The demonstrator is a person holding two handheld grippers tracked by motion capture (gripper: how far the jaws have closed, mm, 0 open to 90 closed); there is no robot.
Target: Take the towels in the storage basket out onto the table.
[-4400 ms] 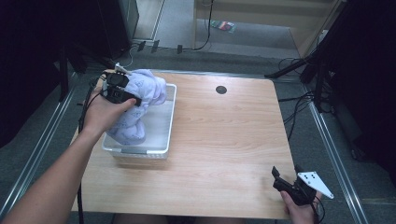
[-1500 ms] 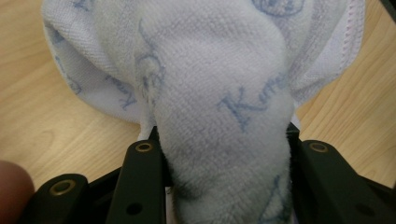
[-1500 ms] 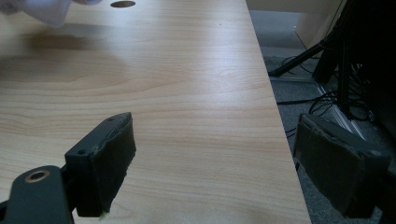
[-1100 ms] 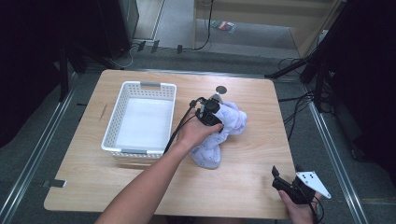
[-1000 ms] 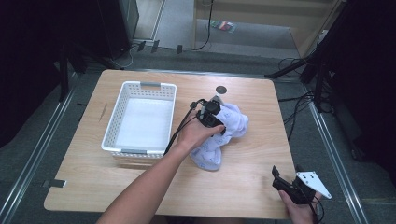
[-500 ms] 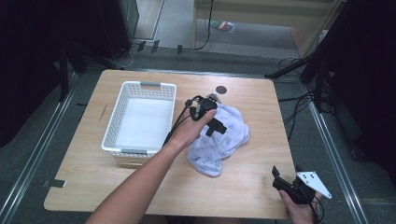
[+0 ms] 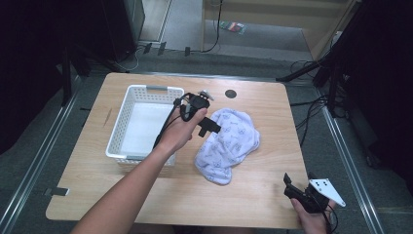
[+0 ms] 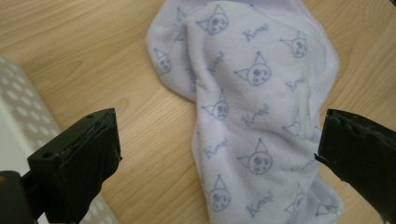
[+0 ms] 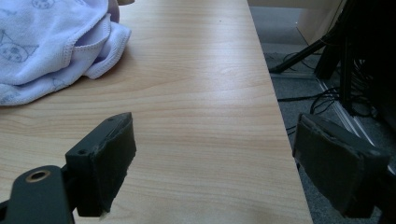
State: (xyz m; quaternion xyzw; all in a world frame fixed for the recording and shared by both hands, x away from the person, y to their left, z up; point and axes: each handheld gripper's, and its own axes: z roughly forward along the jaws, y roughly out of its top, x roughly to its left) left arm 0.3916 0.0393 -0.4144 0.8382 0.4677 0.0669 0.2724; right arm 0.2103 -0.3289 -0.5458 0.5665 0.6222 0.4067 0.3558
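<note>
A pale lilac cloth with a cat print [image 7: 229, 144] lies loose and crumpled on the wooden table, just right of the white basket [image 7: 119, 122]. My left gripper [image 7: 207, 123] hovers over the cloth's left edge. Its jaws have just been opening and now stand wide, with nothing pinched. In the left gripper view the cloth [image 8: 261, 116] spreads out below and between the open jaws of the left gripper [image 8: 218, 128]. My right gripper [image 7: 291, 187] rests open at the table's near right corner. In the right gripper view, the right gripper [image 9: 219, 130] holds nothing and the cloth [image 9: 46, 46] lies far off.
The basket's perforated wall [image 8: 18, 112] stands close on the left gripper's left. A round black hole [image 7: 230, 93] sits in the tabletop behind the cloth. The table's right edge [image 9: 280, 121] drops to a floor with cables.
The left gripper has let go of the cloth, opened wide, and risen back toward the basket. The cloth has settled flatter on the table. The right gripper has stayed put.
</note>
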